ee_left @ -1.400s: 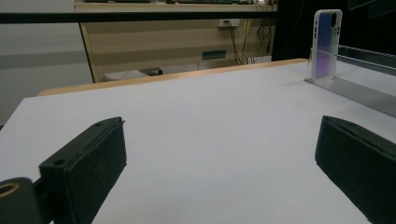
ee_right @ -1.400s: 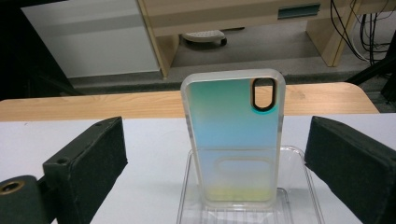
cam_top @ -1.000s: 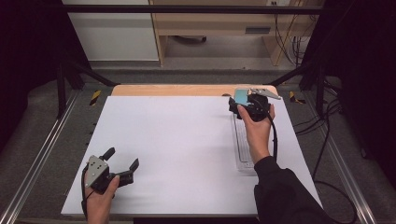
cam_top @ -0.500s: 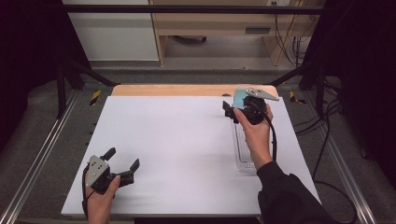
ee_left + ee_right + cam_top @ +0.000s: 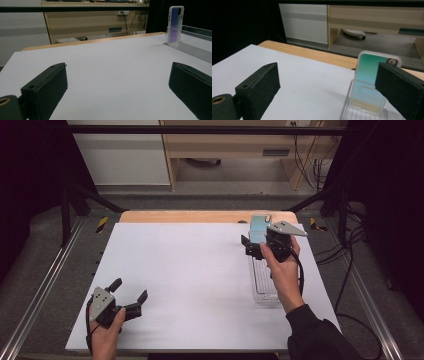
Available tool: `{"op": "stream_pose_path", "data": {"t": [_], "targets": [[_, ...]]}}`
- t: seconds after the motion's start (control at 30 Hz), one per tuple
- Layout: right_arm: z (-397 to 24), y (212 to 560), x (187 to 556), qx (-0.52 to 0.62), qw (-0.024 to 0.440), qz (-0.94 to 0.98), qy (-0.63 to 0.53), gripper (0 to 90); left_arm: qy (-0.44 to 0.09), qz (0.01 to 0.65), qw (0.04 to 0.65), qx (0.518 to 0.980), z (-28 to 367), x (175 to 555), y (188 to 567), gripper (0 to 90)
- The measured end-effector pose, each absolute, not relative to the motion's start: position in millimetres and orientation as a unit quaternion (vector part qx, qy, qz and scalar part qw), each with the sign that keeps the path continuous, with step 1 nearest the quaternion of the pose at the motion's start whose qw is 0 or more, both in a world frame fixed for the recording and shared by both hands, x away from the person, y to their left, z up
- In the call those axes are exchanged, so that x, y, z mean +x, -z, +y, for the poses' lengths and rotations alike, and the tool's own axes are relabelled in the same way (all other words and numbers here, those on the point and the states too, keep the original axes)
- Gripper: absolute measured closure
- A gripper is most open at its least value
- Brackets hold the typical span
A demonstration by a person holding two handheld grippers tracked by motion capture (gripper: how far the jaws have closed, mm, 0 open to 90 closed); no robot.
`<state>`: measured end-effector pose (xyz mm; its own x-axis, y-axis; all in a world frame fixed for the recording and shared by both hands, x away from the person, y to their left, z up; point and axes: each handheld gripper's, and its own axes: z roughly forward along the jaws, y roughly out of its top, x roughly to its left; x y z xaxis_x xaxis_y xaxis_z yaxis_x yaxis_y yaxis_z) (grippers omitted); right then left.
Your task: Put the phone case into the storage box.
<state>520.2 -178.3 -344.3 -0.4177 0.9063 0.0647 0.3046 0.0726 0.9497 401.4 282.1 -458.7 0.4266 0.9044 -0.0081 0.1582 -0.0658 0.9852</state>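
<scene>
A phone case with a teal-to-pale tint stands upright at the far end of a clear ribbed rack on the white board. My right gripper hovers just in front and left of the case, open, with nothing between its jaws. In the right gripper view the case stands in the rack behind the right jaw, apart from the gripper. My left gripper rests open near the board's front left corner. The left gripper view shows the case far off.
A wooden table edge runs behind the board. Metal frame rails flank both sides, cables trail at the right, and cabinets stand beyond the table. The rack lies along the board's right side.
My right gripper has drawn back from the far end of the rack, toward me and a little left and up. The case stays standing in the rack. The left hand has kept still.
</scene>
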Motion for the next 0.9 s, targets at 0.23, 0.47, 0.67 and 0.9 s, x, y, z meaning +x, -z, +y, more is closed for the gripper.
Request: {"op": "stream_pose_path", "data": {"t": [0.23, 0.47, 0.67, 0.9], "targets": [[-197.0, 343.2, 502.8, 0.439, 0.308, 0.646, -0.544, 6.0, -0.345, 0.415, 0.547, 0.64, 286.0, 399.4, 457.8, 1.6], [-216.6, 349.8, 488.0, 0.427, 0.332, 0.631, -0.556, 5.7, -0.348, 0.415, 0.545, 0.64, 288.0, 398.2, 457.4, 1.6], [-234.6, 353.6, 476.1, 0.43, 0.338, 0.621, -0.562, 6.2, -0.35, 0.42, 0.543, 0.638, 289.9, 397.3, 457.6, 1.6], [-251.8, 361.6, 463.7, 0.434, 0.348, 0.614, -0.559, 6.4, -0.351, 0.421, 0.543, 0.636, 290.3, 396.8, 457.5, 1.6]]}}
